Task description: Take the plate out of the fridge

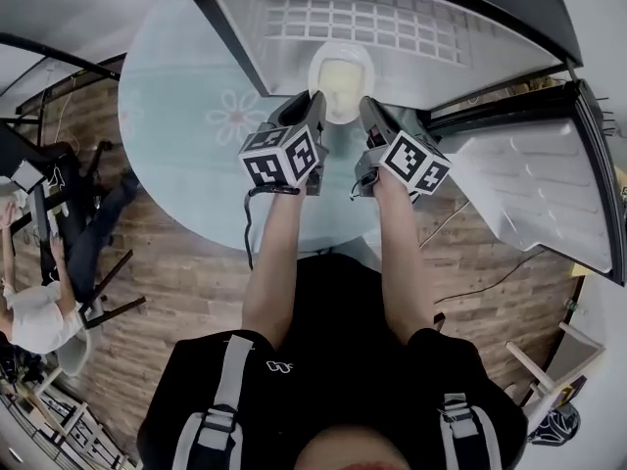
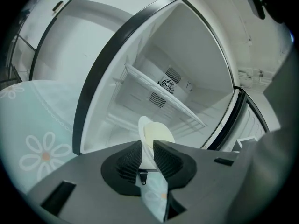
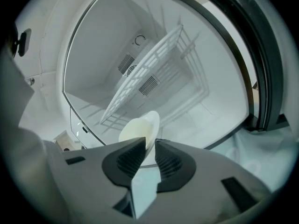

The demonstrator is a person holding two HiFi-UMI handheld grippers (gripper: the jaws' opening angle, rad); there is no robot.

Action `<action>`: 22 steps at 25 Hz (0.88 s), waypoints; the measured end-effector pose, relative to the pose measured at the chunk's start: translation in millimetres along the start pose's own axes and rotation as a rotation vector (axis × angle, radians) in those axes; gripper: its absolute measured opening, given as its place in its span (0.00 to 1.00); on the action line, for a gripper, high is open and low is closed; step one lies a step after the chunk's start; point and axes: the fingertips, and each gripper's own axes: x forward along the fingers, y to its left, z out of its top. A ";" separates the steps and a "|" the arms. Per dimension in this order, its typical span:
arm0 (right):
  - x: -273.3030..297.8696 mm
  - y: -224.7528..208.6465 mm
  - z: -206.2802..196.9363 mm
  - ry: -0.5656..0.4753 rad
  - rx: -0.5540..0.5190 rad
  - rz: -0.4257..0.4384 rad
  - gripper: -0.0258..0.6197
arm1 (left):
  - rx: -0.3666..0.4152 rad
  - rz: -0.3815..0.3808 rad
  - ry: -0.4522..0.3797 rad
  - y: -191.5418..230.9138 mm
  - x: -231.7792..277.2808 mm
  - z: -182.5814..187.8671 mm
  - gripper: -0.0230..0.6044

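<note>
I have the left gripper [image 2: 147, 147] clamped on the left rim of the white plate [image 1: 340, 74]. The right gripper [image 3: 149, 146] is clamped on its right rim. The plate sits between them at the mouth of the open fridge [image 1: 490, 52], below the wire shelf [image 1: 392, 27]. The fridge stands on a flowered tablecloth [image 1: 186, 96].

A small open fridge [image 1: 490, 52] stands on the floral-clothed table [image 1: 186, 96].

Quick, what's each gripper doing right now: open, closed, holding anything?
The left gripper is closed on the rim of the plate.
The right gripper is closed on the opposite rim of the same plate.
</note>
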 end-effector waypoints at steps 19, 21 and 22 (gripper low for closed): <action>-97.6 16.6 -3.3 -0.055 0.013 0.067 0.14 | 0.030 -0.010 -0.068 -73.6 -67.0 -24.1 0.15; -113.0 15.3 -6.2 -0.052 0.014 0.071 0.14 | 0.024 -0.011 -0.074 -84.0 -75.8 -32.5 0.15; -117.5 17.2 -7.2 -0.053 0.012 0.074 0.14 | 0.020 -0.013 -0.079 -86.4 -80.0 -33.5 0.15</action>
